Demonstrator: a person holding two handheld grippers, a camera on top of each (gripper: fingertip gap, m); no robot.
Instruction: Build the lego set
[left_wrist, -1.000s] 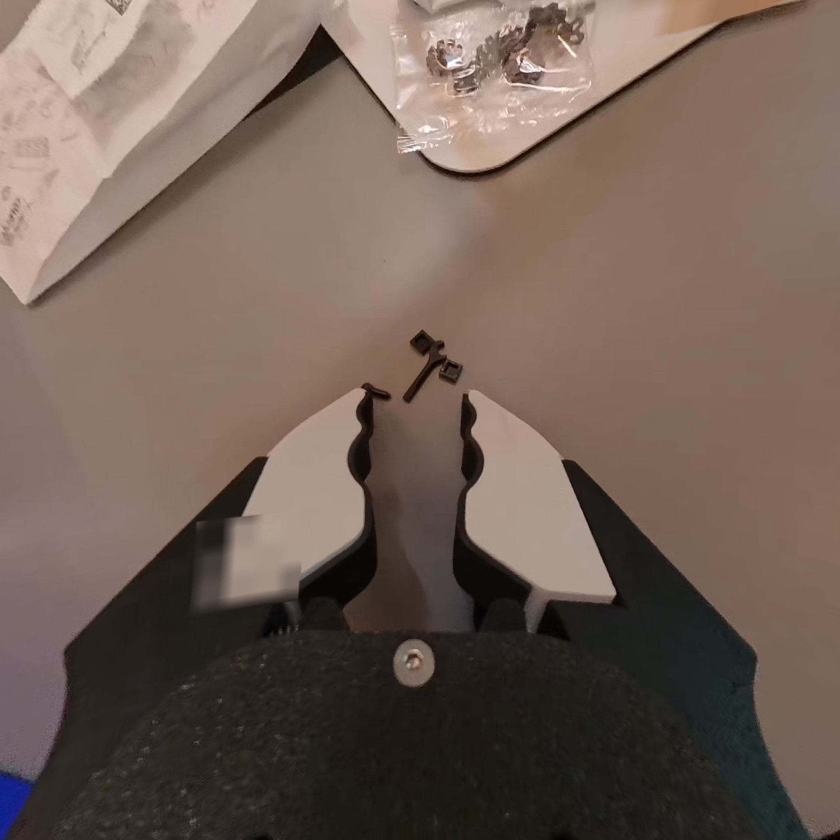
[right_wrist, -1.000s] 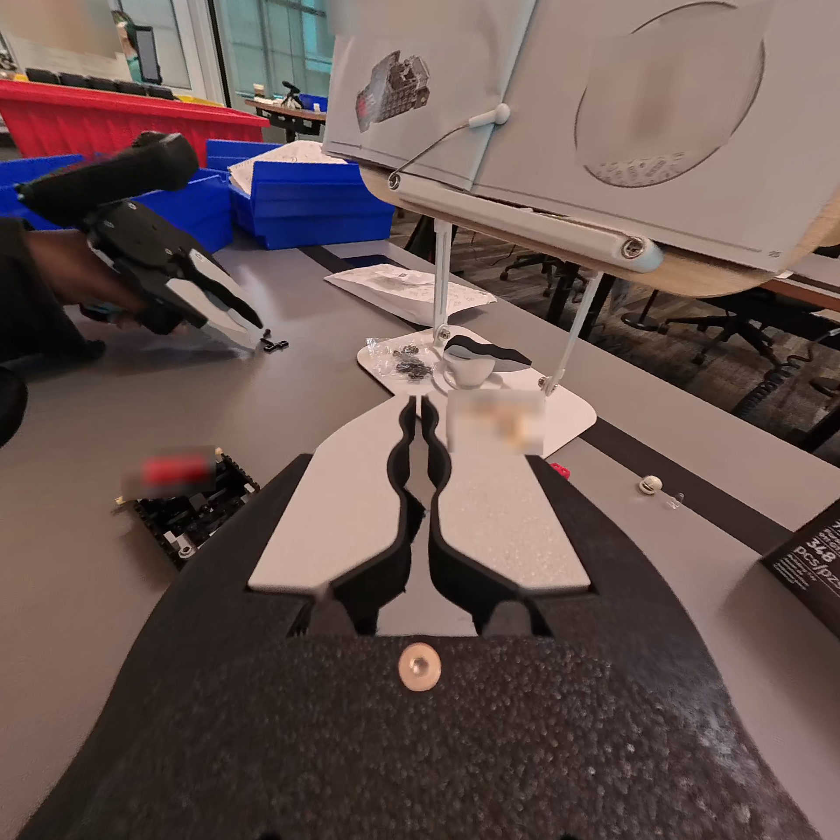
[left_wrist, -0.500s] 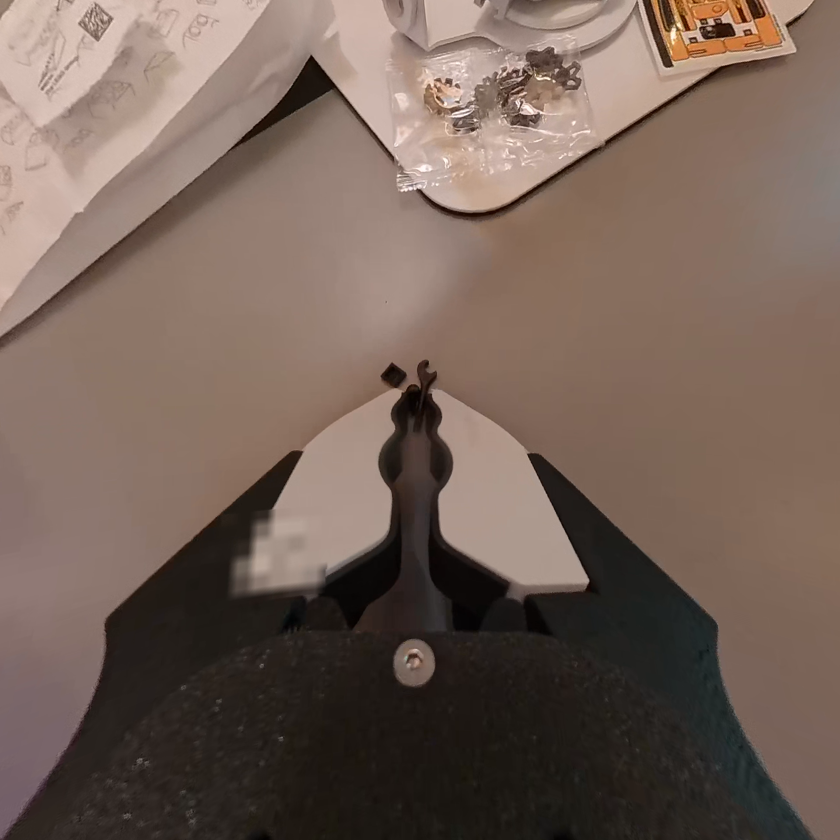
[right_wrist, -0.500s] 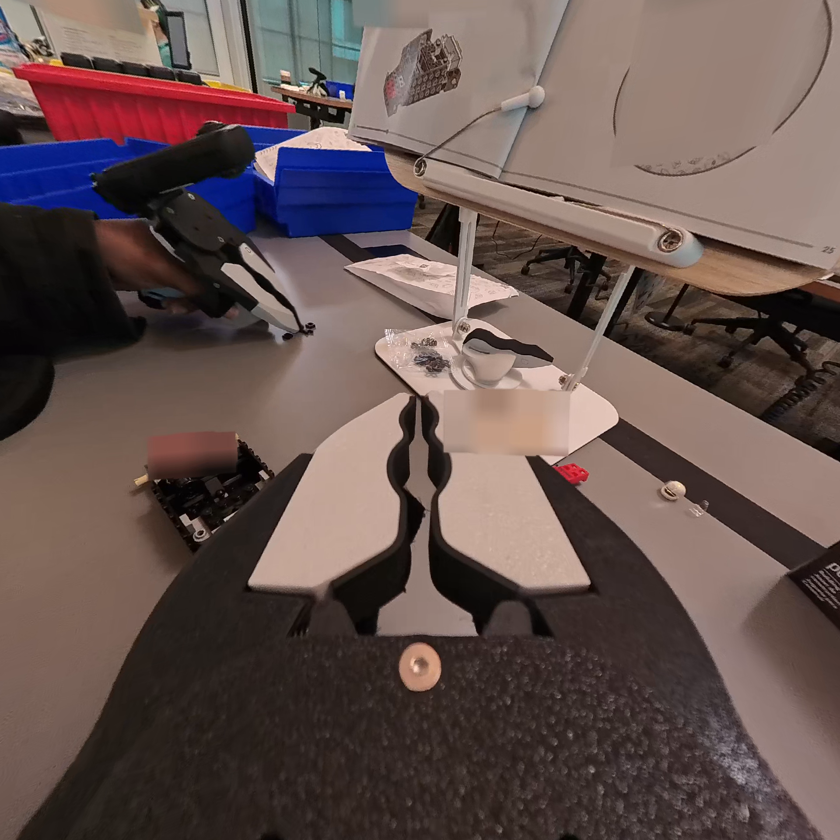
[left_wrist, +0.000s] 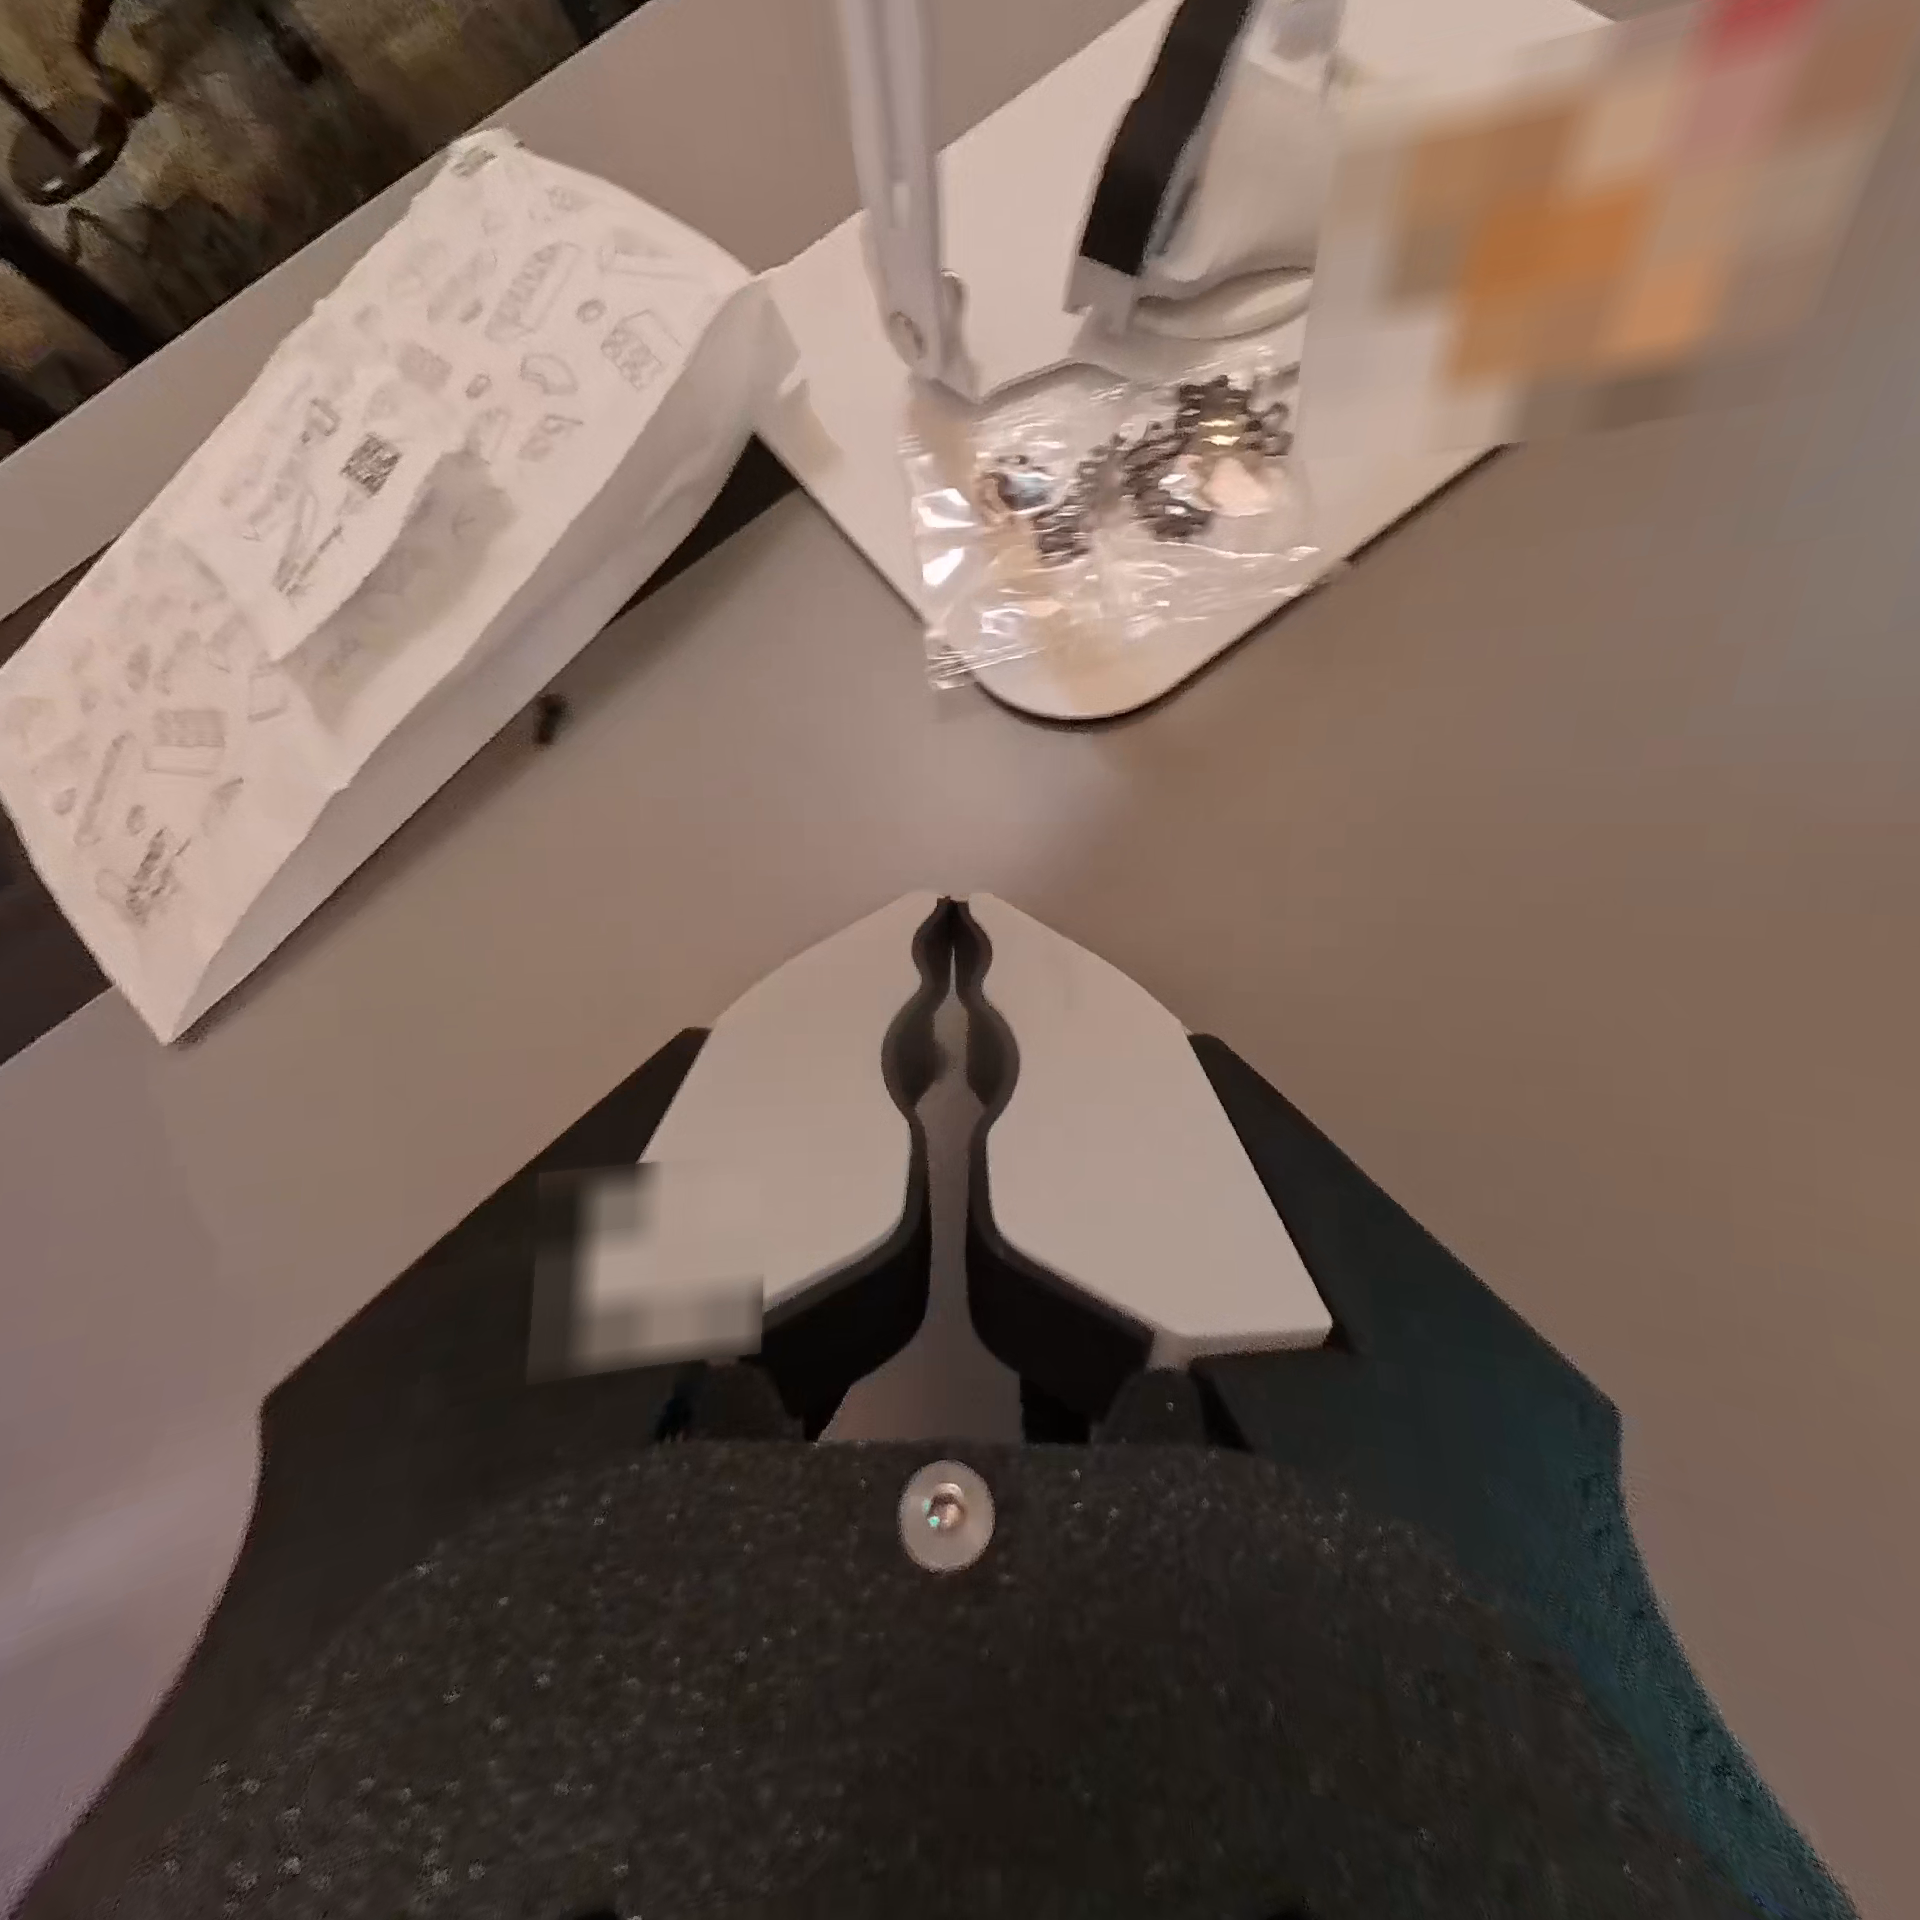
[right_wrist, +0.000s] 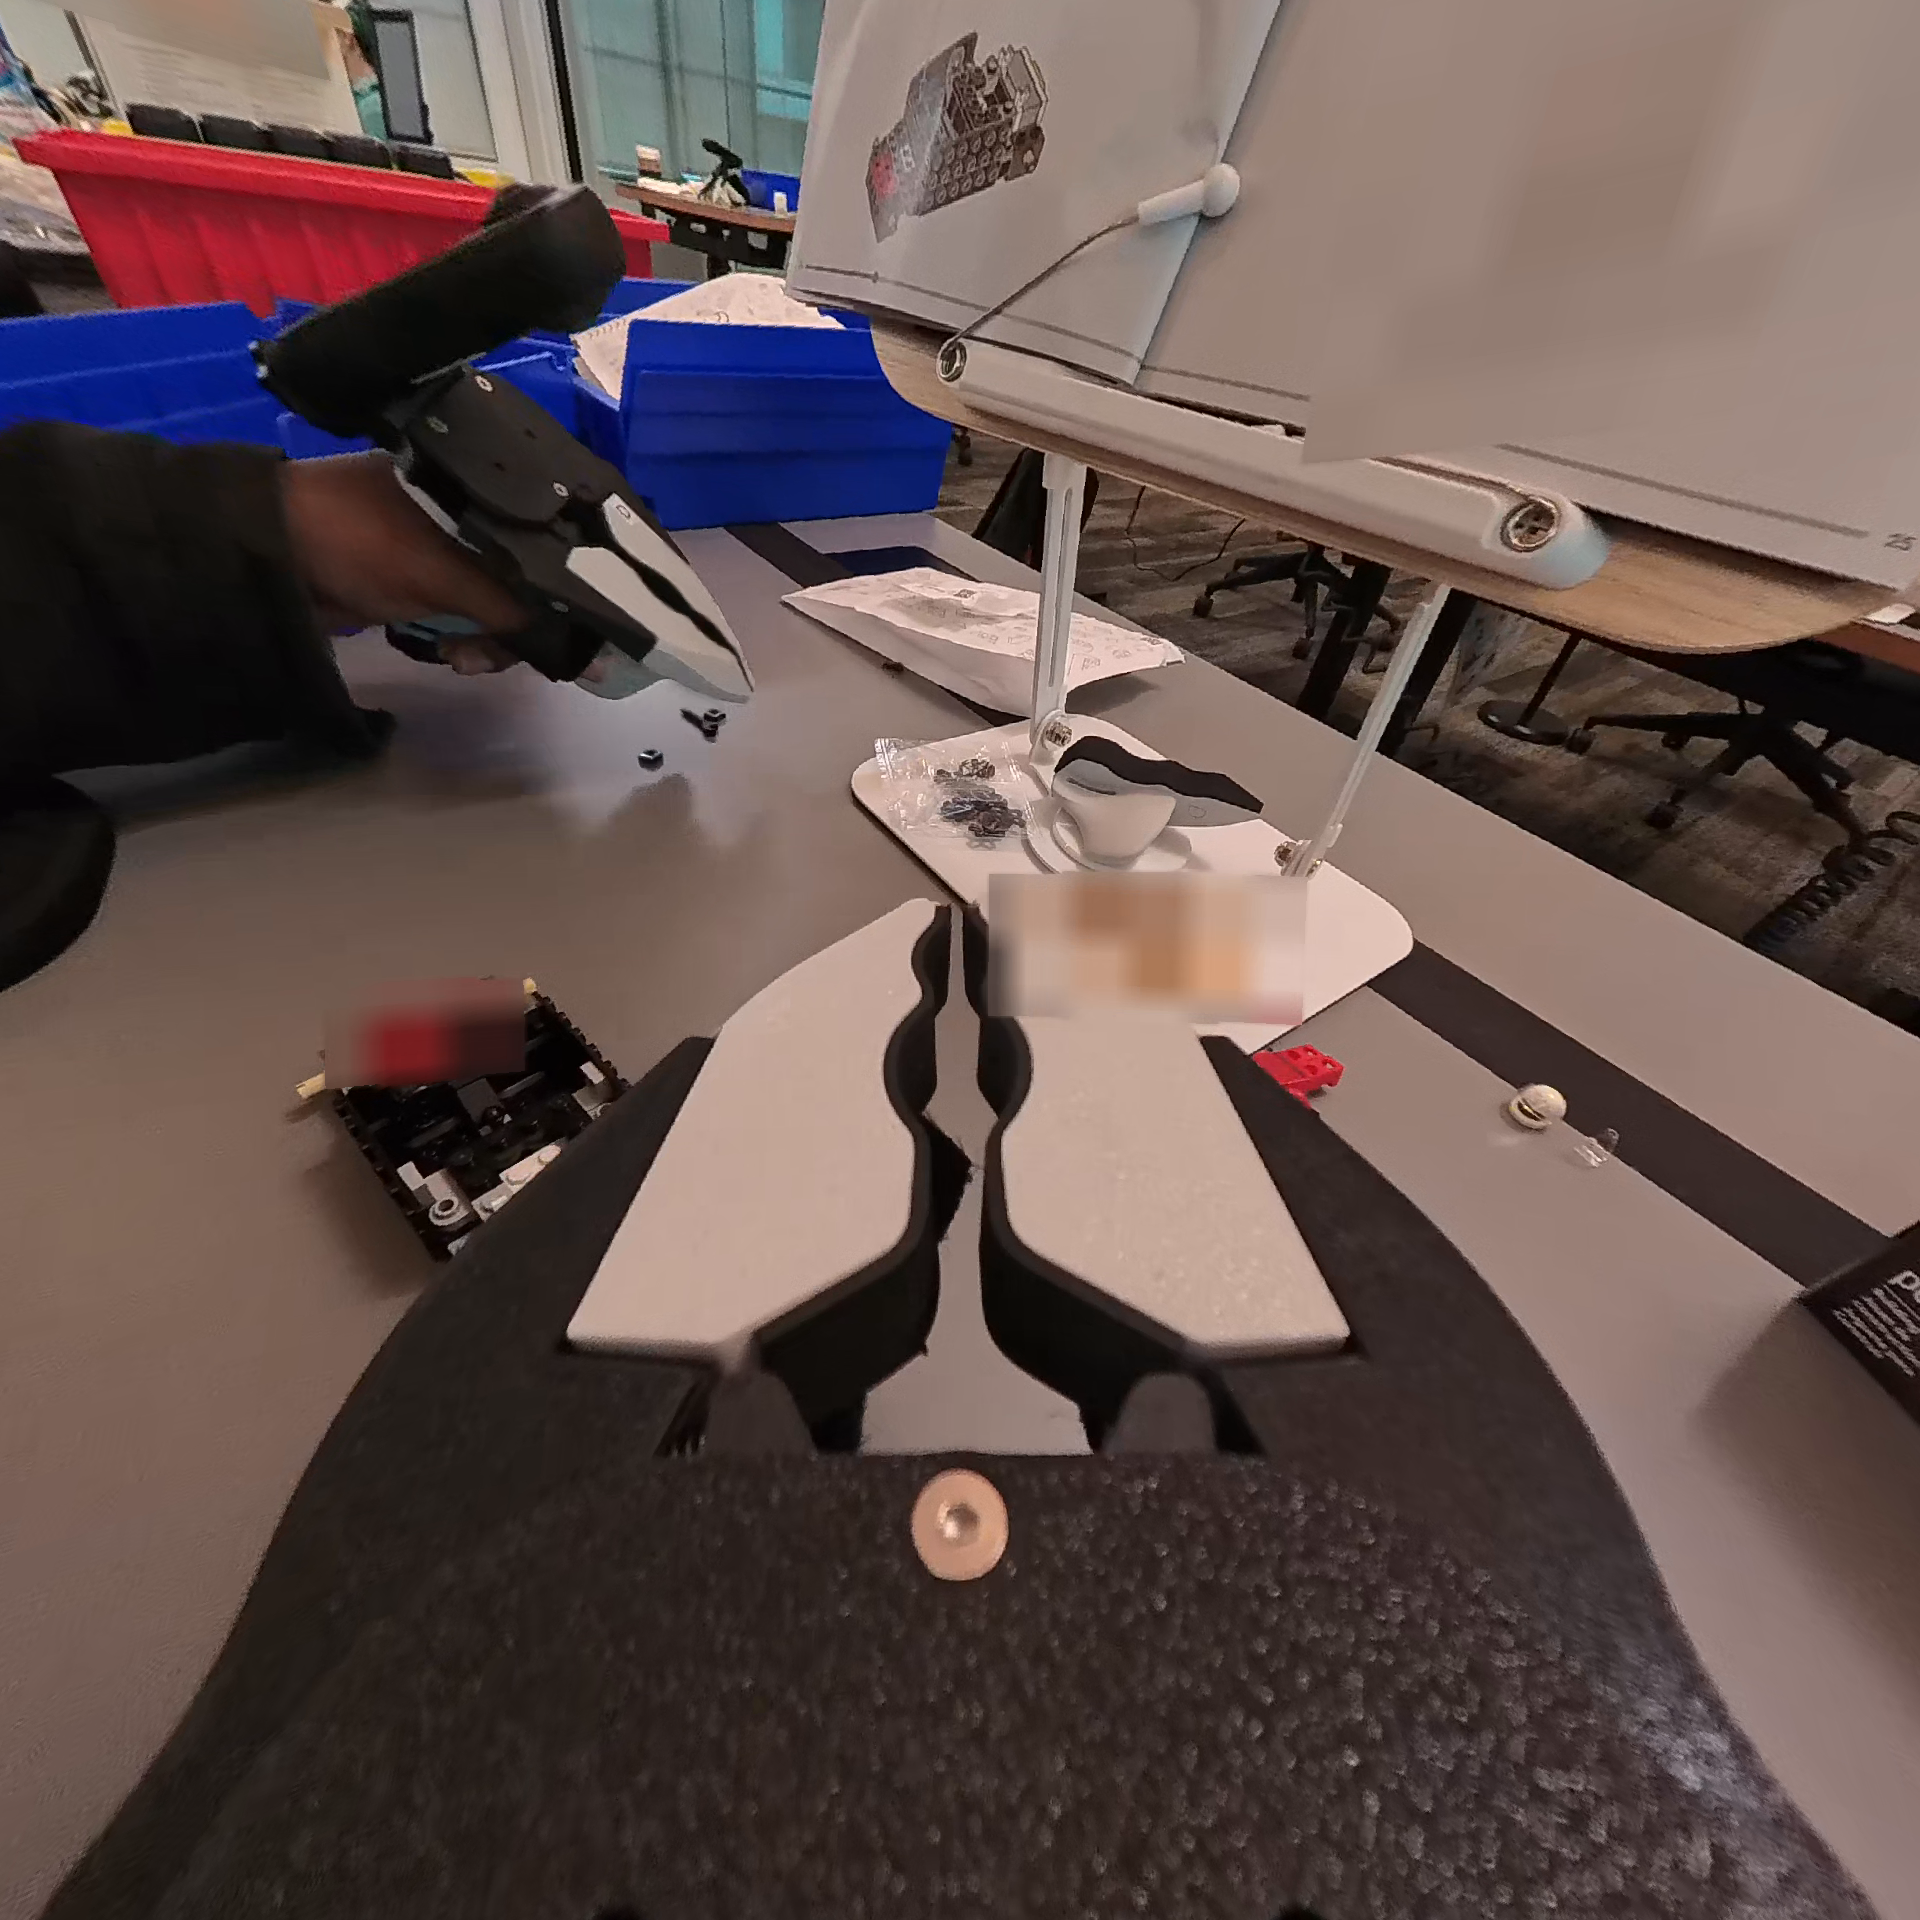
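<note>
Half-built black lego assembly (right_wrist: 468, 1132) lay on the grey table (right_wrist: 727, 852), just left of the right gripper (right_wrist: 958, 920), whose jaws were nearly shut w/ nothing between. Left gripper (left_wrist: 951, 906) was raised, tips pinched together, possibly on a tiny black piece; too blurred to tell. Small black bits (right_wrist: 707, 719) sat below it. Step: fetching a small part. Next: carry it to the assembly, seat accurately.
</note>
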